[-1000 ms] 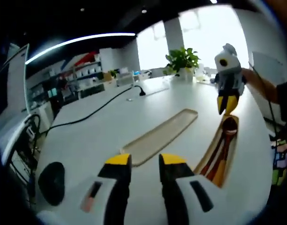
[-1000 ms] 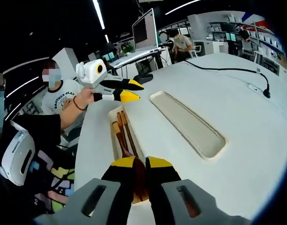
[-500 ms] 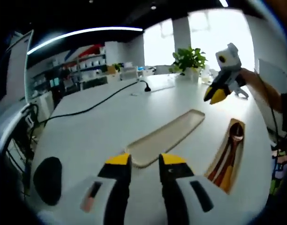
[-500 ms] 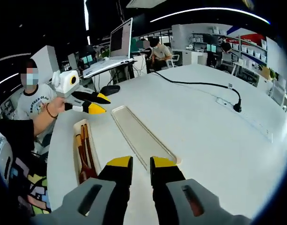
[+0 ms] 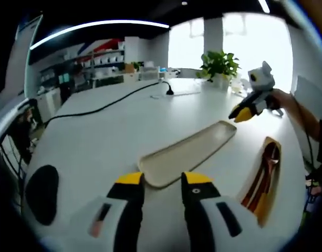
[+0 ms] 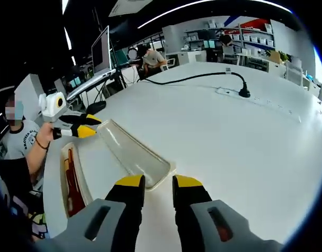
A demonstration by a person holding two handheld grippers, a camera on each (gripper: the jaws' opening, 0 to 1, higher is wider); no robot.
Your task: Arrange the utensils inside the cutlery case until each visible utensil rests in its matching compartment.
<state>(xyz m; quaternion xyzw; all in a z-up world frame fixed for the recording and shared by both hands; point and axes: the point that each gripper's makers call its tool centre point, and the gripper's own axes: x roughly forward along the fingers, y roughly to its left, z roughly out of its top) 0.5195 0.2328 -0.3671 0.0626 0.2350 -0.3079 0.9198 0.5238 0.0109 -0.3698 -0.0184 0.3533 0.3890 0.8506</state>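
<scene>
Jaws of the left gripper [image 5: 161, 181] were seen apart with nothing between them, just short of the near end of the empty cutlery case lid [image 5: 188, 153] on the white table [image 5: 97, 136]. Beside it, to the right, the cutlery case [image 5: 267, 176] was noted with reddish-brown utensils [image 5: 263, 170] laid inside. Beyond, the right gripper [image 5: 243, 112] was held above the table; from here its jaw gap could not be told. In the right gripper view its jaws [image 6: 158, 184] were seen parted and empty. A power cable [image 5: 105, 105] was noted farther off.
</scene>
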